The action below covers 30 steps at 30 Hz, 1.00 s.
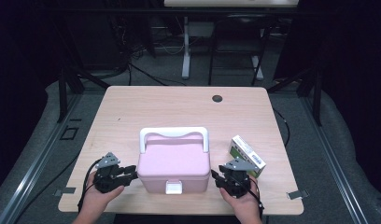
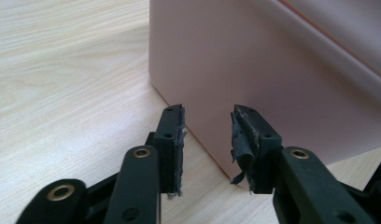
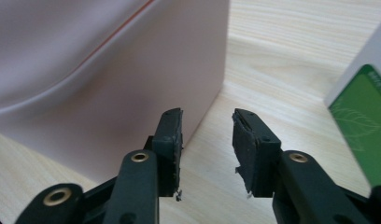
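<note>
Low in the frame, the left gripper and right gripper flank a closed pink plastic box with a white handle and latch, jaws parted and empty. It looks like the approach. Next probably calls for working the white latch.

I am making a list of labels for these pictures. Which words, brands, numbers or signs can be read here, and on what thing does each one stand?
No text can be read in these pictures.
Carton: green and white, with print on its top and side, too small and blurred to read; the right gripper view shows a leaf drawing on it.
Pink box: no label seen.
Table: no markings seen.
</note>
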Each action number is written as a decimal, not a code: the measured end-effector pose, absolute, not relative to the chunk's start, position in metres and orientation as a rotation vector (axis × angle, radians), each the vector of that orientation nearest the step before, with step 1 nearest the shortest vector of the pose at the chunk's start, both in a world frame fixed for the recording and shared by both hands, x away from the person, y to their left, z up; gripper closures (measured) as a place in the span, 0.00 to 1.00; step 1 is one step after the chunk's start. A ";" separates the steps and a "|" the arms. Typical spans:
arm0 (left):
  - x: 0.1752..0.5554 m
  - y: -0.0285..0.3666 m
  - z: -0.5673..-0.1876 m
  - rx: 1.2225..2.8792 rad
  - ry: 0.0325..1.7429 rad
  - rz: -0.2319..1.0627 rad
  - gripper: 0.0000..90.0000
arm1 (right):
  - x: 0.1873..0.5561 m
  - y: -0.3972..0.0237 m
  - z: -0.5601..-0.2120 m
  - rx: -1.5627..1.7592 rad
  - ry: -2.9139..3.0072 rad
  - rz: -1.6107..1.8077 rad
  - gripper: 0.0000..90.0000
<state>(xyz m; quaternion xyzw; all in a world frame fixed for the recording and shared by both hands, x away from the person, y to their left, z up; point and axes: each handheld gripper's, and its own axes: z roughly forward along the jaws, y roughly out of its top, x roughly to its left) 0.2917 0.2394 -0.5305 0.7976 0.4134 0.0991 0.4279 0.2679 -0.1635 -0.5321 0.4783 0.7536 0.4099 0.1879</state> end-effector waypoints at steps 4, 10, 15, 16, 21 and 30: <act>0.294 0.244 -0.523 1.975 1.027 0.256 0.66 | 0.269 -0.169 -0.522 1.362 2.124 1.170 0.63; 0.296 0.248 -0.508 1.976 1.012 0.266 0.65 | 0.269 -0.173 -0.504 1.344 2.134 1.178 0.60; 0.300 0.253 -0.490 1.954 1.015 0.268 0.63 | 0.270 -0.181 -0.483 1.348 2.103 1.175 0.60; 0.302 0.254 -0.487 1.959 1.021 0.272 0.63 | 0.271 -0.183 -0.480 1.352 2.100 1.180 0.60; 0.308 0.256 -0.481 1.968 1.040 0.276 0.63 | 0.272 -0.186 -0.463 1.322 2.088 1.206 0.62; 0.312 0.250 -0.457 1.966 1.007 0.261 0.61 | 0.280 -0.183 -0.448 1.299 2.099 1.224 0.62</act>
